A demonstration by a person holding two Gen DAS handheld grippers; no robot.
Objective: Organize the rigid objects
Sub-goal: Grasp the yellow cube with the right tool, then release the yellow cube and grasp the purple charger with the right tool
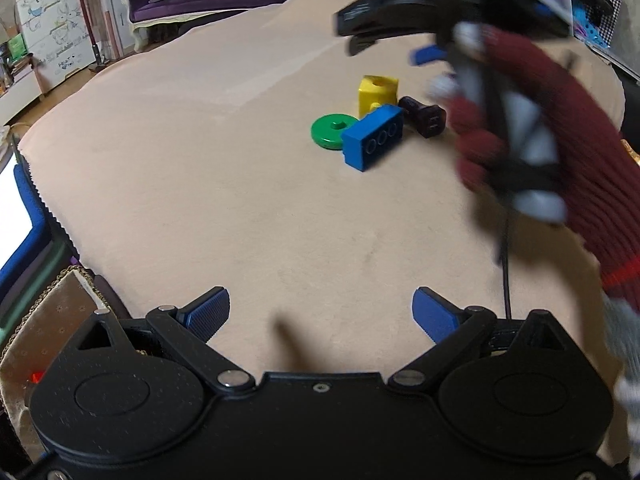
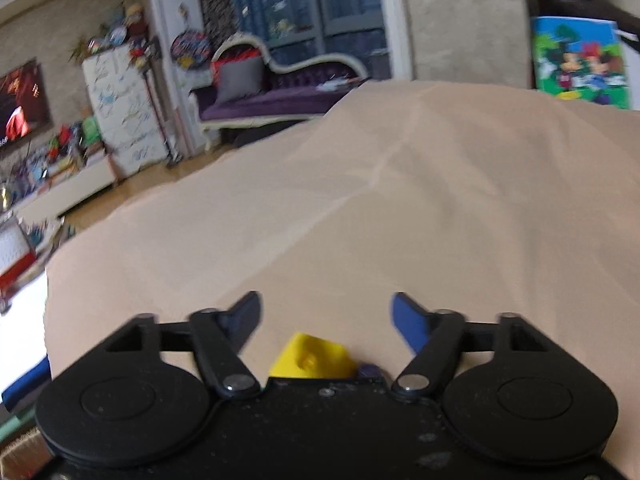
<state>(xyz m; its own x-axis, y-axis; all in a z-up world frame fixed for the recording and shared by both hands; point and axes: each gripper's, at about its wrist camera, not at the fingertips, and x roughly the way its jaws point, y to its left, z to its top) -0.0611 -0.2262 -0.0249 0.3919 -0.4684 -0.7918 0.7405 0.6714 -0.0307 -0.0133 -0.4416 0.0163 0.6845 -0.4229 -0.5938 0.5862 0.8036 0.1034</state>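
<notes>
Left hand-held gripper (image 1: 321,312), foreground: blue pads apart, nothing between them, above the beige-covered tabletop (image 1: 200,200). Mid-tabletop cluster: green disc (image 1: 329,131), blue brick (image 1: 374,137) leaning on it, yellow block (image 1: 378,93) behind, dark car charger (image 1: 426,116) beside. Right hand-held gripper (image 2: 327,320): pads apart, empty, raised over the cluster, held by a red-gloved hand (image 1: 532,152).

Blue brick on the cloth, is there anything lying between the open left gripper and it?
Nothing visible does. Bare tan cloth runs from the left gripper to the blue brick. The green disc, yellow block and dark plug crowd its sides and back.
</notes>
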